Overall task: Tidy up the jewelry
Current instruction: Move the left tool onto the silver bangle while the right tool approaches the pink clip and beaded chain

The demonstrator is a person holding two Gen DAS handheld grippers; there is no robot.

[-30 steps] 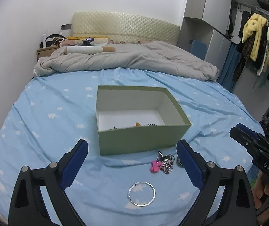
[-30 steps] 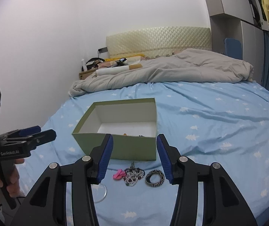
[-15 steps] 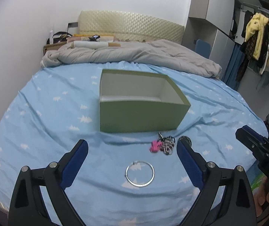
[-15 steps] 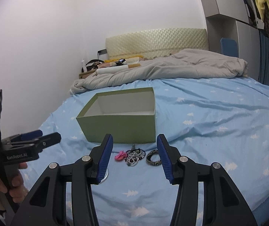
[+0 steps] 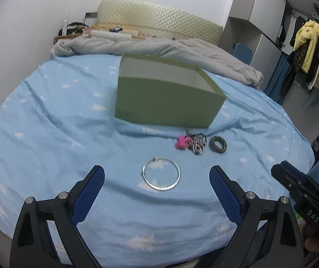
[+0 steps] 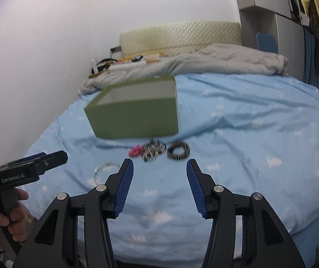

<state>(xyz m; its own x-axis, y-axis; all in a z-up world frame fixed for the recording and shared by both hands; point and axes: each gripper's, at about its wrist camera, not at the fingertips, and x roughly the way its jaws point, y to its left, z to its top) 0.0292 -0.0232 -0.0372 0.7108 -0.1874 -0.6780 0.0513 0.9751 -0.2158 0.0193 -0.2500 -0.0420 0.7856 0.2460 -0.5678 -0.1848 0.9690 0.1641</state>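
Black left gripper reads "GenRobot.AI"; right gripper "DAS".

Both hand-held grippers agape, empty.

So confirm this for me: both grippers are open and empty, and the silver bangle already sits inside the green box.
Not quite. The silver bangle is not in the green box; it lies on the blue bedsheet in front of it, as the left wrist view shows. The rest holds: the left gripper and right gripper are both open and empty.
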